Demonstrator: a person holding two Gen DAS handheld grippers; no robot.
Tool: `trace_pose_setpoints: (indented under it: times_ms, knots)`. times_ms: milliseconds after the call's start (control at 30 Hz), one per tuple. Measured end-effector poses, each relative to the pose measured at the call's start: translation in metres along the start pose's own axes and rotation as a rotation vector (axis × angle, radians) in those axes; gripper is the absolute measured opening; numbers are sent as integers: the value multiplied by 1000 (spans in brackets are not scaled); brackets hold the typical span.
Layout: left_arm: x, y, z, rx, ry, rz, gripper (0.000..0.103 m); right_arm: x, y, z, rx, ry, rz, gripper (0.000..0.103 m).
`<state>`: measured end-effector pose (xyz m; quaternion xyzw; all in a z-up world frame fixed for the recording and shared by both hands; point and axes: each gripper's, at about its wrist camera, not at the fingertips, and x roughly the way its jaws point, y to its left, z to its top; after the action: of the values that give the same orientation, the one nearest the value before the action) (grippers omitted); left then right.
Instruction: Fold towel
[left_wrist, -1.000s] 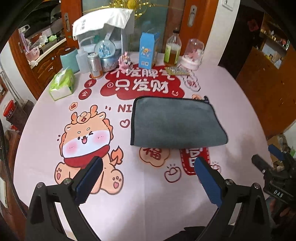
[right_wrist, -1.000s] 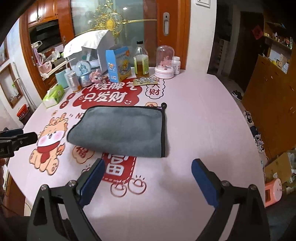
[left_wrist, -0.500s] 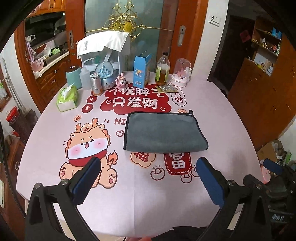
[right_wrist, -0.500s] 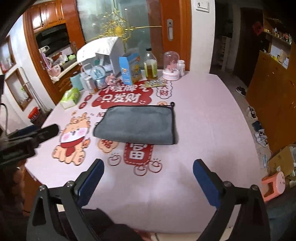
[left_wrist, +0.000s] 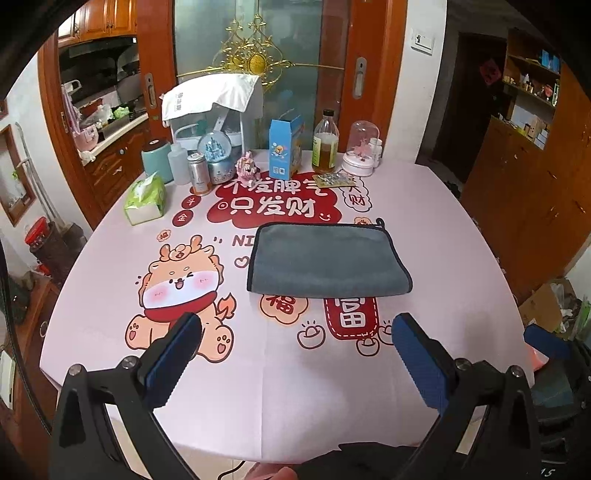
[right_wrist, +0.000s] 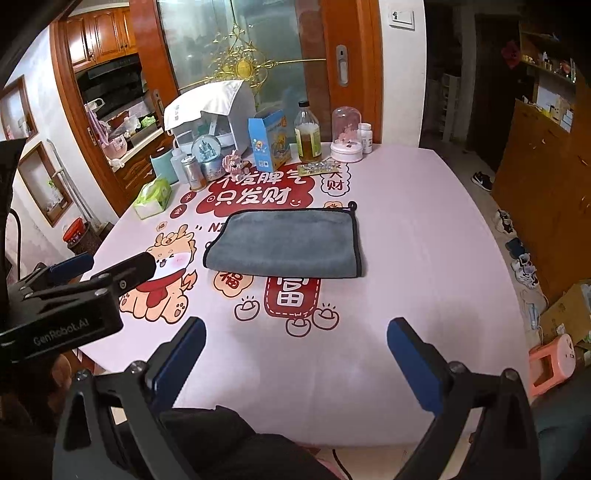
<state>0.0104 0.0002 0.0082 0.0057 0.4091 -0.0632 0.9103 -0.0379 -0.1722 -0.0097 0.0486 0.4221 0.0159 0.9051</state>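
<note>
Gray towel (left_wrist: 327, 260) lies flat ahead of both tongs, well apart, looks already doubled w/ rounded fold on near edge. Left tongs (left_wrist: 295, 354) & right tongs (right_wrist: 295, 350) both spread apart, holding nothing. Prob. fold finished, or next fold needs grabbing a side edge. Left tongs body reads "GenRobot.AI"; tablecloth (left_wrist: 424, 206) reads "只发财", "福".

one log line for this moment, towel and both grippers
towel: folded, flat on table | left gripper: open, empty, clear of towel | right gripper: open, empty, clear of towel
</note>
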Motion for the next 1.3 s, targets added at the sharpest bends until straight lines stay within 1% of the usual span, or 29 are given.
trace_pose_setpoints:
  times_ms: [67,167,367,633,1000,1300]
  knots:
    - [0,0,-3,-7,0,12,102,0,0,-1,2,-6,-1,99]
    - [-1,-1,-6,-7,-7,50,102,4,-1,0,-3,-5,5,99]
    - [-2,1,-9,-24,-15,76,102,5,0,1,-11,-15,10,99]
    - [-2,-1,-10,-21,-17,107,102,7,0,0,-14,-18,21,99]
    - [-4,-3,-10,-3,-13,136,102,9,1,1,-15,-18,34,99]
    - [-2,-2,-10,-2,-11,132,102,11,2,1,-13,-14,35,99]
